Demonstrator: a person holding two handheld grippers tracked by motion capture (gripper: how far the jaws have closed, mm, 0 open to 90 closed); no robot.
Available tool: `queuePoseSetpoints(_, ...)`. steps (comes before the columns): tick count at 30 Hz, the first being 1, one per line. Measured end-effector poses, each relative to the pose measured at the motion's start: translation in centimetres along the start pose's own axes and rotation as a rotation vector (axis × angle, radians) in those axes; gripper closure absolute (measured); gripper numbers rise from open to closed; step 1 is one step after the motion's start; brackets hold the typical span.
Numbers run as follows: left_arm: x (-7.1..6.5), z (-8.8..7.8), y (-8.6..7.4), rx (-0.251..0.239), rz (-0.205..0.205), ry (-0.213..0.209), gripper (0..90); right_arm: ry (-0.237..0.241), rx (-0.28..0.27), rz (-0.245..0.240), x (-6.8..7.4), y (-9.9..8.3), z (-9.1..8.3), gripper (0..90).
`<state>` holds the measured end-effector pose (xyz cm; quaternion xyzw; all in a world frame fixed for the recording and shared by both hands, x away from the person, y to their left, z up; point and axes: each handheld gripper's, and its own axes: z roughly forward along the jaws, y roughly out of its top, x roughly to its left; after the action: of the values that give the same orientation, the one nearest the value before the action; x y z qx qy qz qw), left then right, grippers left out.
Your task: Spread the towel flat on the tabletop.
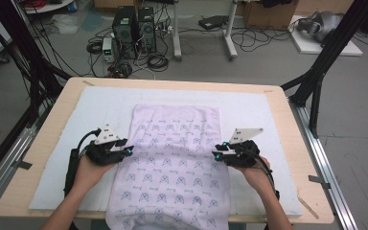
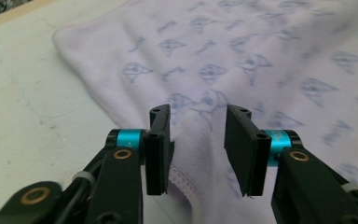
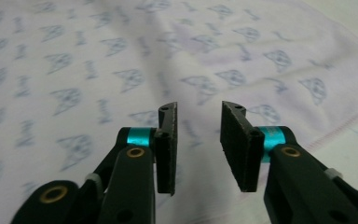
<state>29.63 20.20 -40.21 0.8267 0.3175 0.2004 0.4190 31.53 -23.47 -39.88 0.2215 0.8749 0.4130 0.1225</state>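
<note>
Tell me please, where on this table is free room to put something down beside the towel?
The white mat is bare left of the towel, up to the left claw, and along the far edge behind the towel. Right of the towel, a bare strip runs past the right claw. The middle is crowded: towel and both claws.

One patterned towel (image 1: 175, 158), one white mat (image 1: 100, 110), one wooden table (image 1: 62, 96), two claws.

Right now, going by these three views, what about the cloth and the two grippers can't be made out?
- Cloth, near end: in the high view it hangs over the table edge and is cut off by the frame's bottom.
- Printed motifs: too small in the high view, blurred in the right gripper view.
- Left gripper: a raised fold stands between the open jaws; the fold's lower part is hidden behind them.
- Right gripper: jaws open; cloth beneath is blurred.
</note>
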Motion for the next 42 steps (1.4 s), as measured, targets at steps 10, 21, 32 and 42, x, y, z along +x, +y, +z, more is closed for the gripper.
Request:
queuePoseSetpoints(10, -1.4, -2.8, -3.1, 0.000, 0.008, 0.019, 50.4, 0.100, 0.057, -0.077, 5.1, -2.4, 0.0, 57.0)
queuePoseSetpoints(21, -0.9, -2.7, -2.5, 0.004, 0.036, -0.026, 73.9, 0.049, 0.103, -0.029, 3.6, -4.6, 1.0, 54.9)
queuePoseSetpoints(32, 0.9, 0.6, -0.8, 0.076, 0.054, 0.036, 68.1, 0.016, 0.093, -0.004, 2.4, -4.7, 0.1, 55.3)
queuePoseSetpoints(42, 1.5, -1.0, -0.8, 0.041, 0.014, 0.043, 63.8, 0.039, 0.044, -0.015, 2.8, -3.7, -0.5, 54.5)
